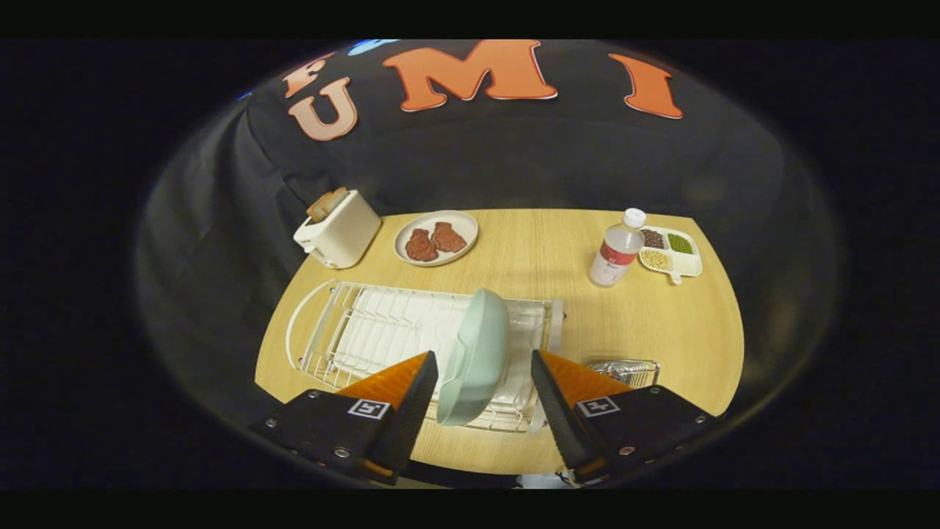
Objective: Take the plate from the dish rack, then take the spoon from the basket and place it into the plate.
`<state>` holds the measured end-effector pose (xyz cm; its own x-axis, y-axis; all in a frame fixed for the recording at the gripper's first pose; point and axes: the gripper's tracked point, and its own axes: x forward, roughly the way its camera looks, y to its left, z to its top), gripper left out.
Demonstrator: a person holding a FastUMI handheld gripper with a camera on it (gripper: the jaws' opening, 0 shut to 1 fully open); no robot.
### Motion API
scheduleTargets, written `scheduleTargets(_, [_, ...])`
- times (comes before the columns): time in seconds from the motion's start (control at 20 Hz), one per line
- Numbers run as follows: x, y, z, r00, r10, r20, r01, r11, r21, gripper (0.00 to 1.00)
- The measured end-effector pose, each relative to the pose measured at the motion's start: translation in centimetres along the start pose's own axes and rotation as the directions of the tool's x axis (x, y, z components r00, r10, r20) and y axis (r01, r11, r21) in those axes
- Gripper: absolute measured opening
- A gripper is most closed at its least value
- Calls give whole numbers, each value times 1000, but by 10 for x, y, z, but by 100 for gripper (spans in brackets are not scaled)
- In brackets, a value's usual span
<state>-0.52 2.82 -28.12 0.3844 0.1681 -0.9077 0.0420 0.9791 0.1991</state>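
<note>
Standing on edge in the white wire dish rack (pixel 382 330): the pale green round plate (pixel 474 356), leaning slightly, near the rack's right end. Gripper (pixel 485 389) spread wide, its 2 fingers (pixel 411 397) flanking the plate's lower rim, apparently apart from it on both sides and holding nothing. Just right of the rack, a small metal wire basket (pixel 624 369), partly blocked by the right finger; spoon not discernible inside.

Likely risks from here: closing off-centre could push the tilted plate over against the wires or let the smooth rim slip from the pads; lifting at an angle could snag it on the rack.

Behind the rack on the wooden counter (pixel 536 257): a white toaster (pixel 338 229), a plate with 2 brown patties (pixel 436 238), a clear bottle (pixel 615 253), a divided dish of beans (pixel 670 252). Plate's foot hidden among the wires.
</note>
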Motion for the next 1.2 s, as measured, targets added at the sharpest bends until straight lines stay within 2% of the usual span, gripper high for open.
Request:
scheduleTargets(0.2, [23, 8, -15, 996, -18, -90, 19, 1000, 11, 75])
scheduleTargets(0.45, [42, 19, -30, 984, -68, -164, 69, 998, 1, 50])
scheduleTargets(0.7, [44, 20, -36, 961, -192, -199, 193, 981, -13, 40])
scheduleTargets(0.95, [39, 19, -36, 940, -285, -189, 281, 959, -47, 34])
scheduleTargets(1.2, [21, 2, -22, 919, -369, -140, 376, 926, 24, 27])
